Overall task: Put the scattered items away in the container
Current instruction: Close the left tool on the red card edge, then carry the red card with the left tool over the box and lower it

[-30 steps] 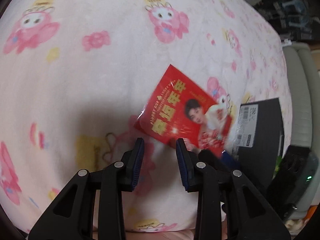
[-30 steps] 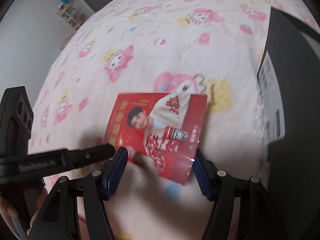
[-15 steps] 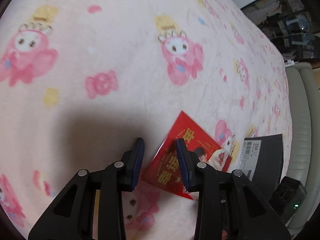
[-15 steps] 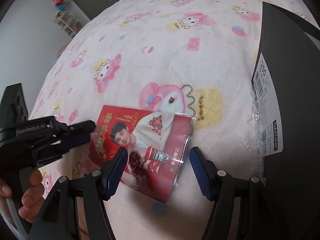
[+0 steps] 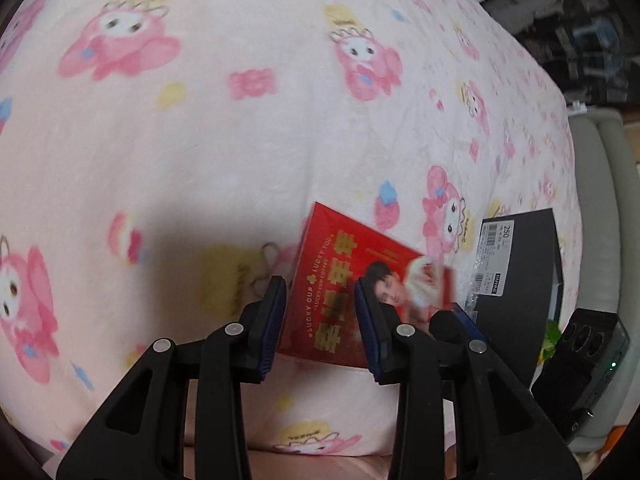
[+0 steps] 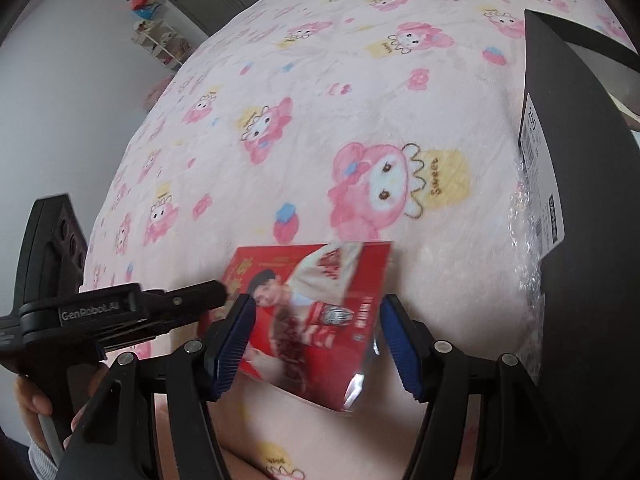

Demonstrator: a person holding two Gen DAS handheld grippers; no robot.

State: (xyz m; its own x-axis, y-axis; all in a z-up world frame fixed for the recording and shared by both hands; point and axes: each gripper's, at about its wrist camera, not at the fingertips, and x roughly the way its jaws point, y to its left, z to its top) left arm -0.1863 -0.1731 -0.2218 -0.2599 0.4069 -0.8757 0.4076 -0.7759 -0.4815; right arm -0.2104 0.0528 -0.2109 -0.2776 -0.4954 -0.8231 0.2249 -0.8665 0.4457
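Having slid nearer since 0.5 seconds ago, the red packet is lying on the bed's blanket, just beside the black box, not inside it. The right claw and left claw are both gaping apart, gripping nothing.

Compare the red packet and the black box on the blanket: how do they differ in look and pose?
The red packet is thin, glossy and printed with a portrait and gold characters; the black box is plain and matte with only a white label. The packet lies nearly flat between the open fingers of the right gripper, while the box stands beside it with its wall rising above the blanket. Both sit on that blanket, neither gripped.
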